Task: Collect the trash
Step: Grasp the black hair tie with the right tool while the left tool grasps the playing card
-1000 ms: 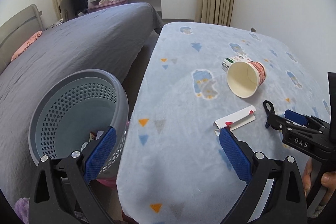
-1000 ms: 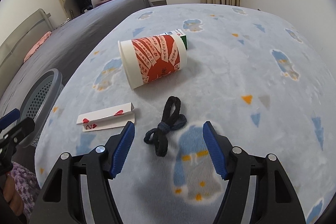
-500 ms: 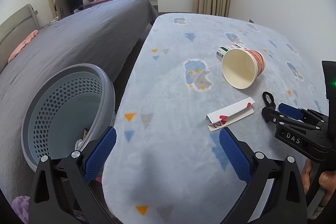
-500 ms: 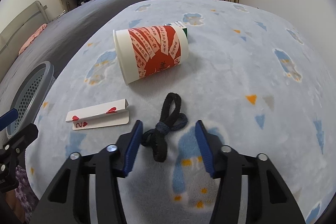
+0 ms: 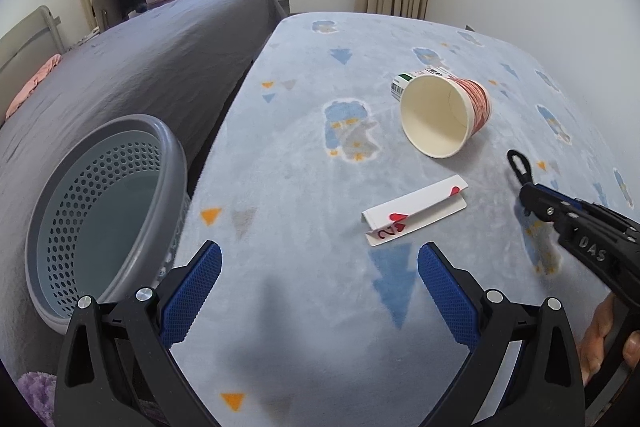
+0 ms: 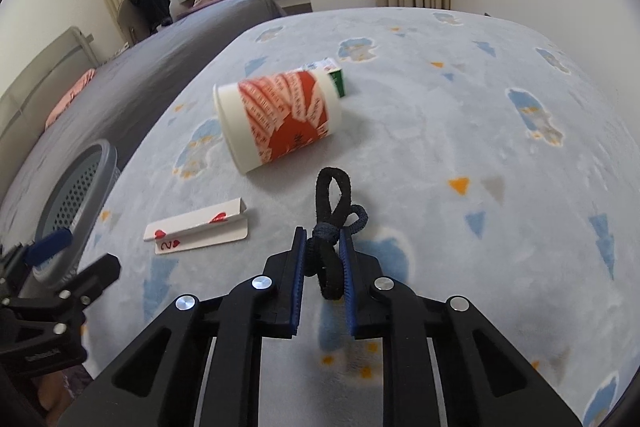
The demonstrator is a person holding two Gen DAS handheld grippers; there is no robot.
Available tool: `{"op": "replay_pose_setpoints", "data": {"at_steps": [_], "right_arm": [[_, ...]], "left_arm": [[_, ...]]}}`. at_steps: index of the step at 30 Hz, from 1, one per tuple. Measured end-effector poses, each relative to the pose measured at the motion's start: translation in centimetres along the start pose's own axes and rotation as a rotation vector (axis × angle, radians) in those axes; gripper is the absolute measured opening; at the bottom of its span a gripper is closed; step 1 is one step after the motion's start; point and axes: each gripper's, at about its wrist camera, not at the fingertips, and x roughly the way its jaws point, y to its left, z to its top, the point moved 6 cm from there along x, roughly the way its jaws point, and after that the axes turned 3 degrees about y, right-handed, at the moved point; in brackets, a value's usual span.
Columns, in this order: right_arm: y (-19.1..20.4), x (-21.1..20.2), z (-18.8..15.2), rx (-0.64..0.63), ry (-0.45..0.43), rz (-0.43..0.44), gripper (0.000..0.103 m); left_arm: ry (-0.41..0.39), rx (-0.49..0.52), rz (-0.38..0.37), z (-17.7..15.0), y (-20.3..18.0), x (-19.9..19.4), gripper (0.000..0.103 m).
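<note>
Hair tie [image 6: 334, 223] is the thing getting picked right now, a black elastic knotted in the middle, lying on the fleece-covered table [image 6: 460, 99] just in front of the tipped paper cup [image 6: 280, 115]. Right gripper [image 6: 323, 267] has just been closing and now pinches it around the knot, the loop poking out ahead of the pads. Left gripper [image 5: 318, 291] is spread wide with nothing in it, hovering over the table short of the folded playing card [image 5: 414, 213], a two of hearts.

Handling-wise the tie looks about as easy as it gets: soft, super light, nothing to break. Only catch is it's stretchy and floppy, so I'd guess grabbing one strand could let it slide out, the knot is the fattest bit and the sensible place to hold. It might cling to the fleece a little on the way up.

Gray perforated bin [image 5: 108, 211] sits off the table's left edge next to the bed [image 5: 132, 67], so that's where it goes. Cup, card and the small carton [image 6: 334, 77] behind the cup still to do
</note>
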Motion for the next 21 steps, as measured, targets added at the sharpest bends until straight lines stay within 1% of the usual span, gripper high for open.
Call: {"op": "replay_pose_setpoints", "data": {"at_steps": [3, 6, 8, 11, 16, 21], "right_arm": [[-1.1, -0.5, 0.2, 0.035, -0.01, -0.001, 0.016], [-2.2, -0.7, 0.2, 0.044, -0.018, -0.039, 0.016], [-2.8, -1.0, 0.3, 0.059, -0.025, -0.043, 0.016], [-4.0, -1.7, 0.6, 0.103, -0.036, -0.03, 0.016], [-5.8, -2.5, 0.9, 0.17, -0.043, 0.003, 0.016], [-6.3, -2.8, 0.9, 0.195, -0.036, 0.037, 0.016]], "left_arm": [[0.016, 0.0, -0.003, 0.3, -1.2, 0.6, 0.097], [0.031, 0.001, -0.001, 0.7, -2.6, 1.2, 0.097], [0.038, -0.012, -0.004, 1.1, -3.2, 1.4, 0.097], [0.049, -0.036, -0.014, 1.8, -4.0, 2.1, 0.097], [0.078, -0.05, -0.019, 2.5, -5.4, 3.6, 0.097], [0.114, -0.075, -0.013, 2.8, -6.2, 5.2, 0.097]]}}
